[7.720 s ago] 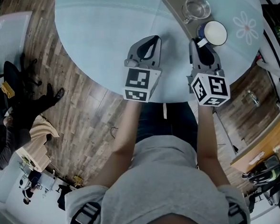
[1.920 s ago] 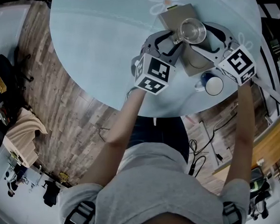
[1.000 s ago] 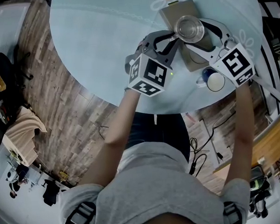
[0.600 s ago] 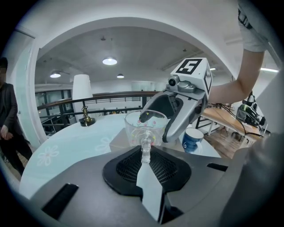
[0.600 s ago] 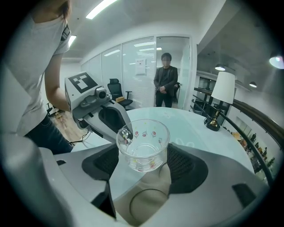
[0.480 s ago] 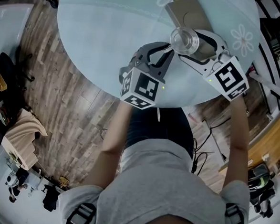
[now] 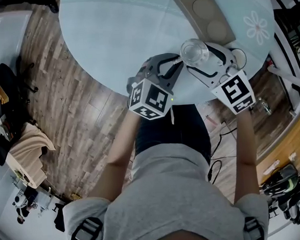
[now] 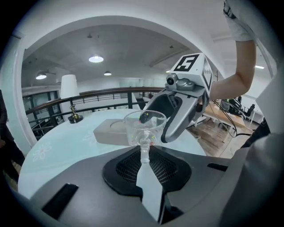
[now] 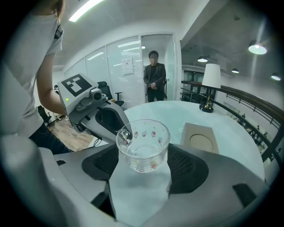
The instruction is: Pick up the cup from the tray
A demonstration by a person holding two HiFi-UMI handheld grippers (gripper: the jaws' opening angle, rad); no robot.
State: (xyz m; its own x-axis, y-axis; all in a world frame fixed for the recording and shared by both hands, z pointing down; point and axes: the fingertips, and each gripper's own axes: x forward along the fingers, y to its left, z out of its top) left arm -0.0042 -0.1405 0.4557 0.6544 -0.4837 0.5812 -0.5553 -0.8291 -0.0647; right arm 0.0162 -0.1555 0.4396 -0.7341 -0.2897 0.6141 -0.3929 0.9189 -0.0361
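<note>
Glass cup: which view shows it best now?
Right gripper view: the whole glass cup fills the centre between its jaws, pattern clear. Left gripper view shows it smaller, handle-on; head view gives only its rim from above.

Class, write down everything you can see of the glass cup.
The cup is clear glass with small red prints and a side handle, empty and upright. The left gripper pinches its handle; the right gripper clamps its bowl. It hangs in the air over the near edge of the table, off the tray.

Clear glass cup [image 9: 143,144], small red flower prints. Grey-beige tray [image 7: 188,9]. Pale blue table [image 7: 118,32], white daisy motifs.
</note>
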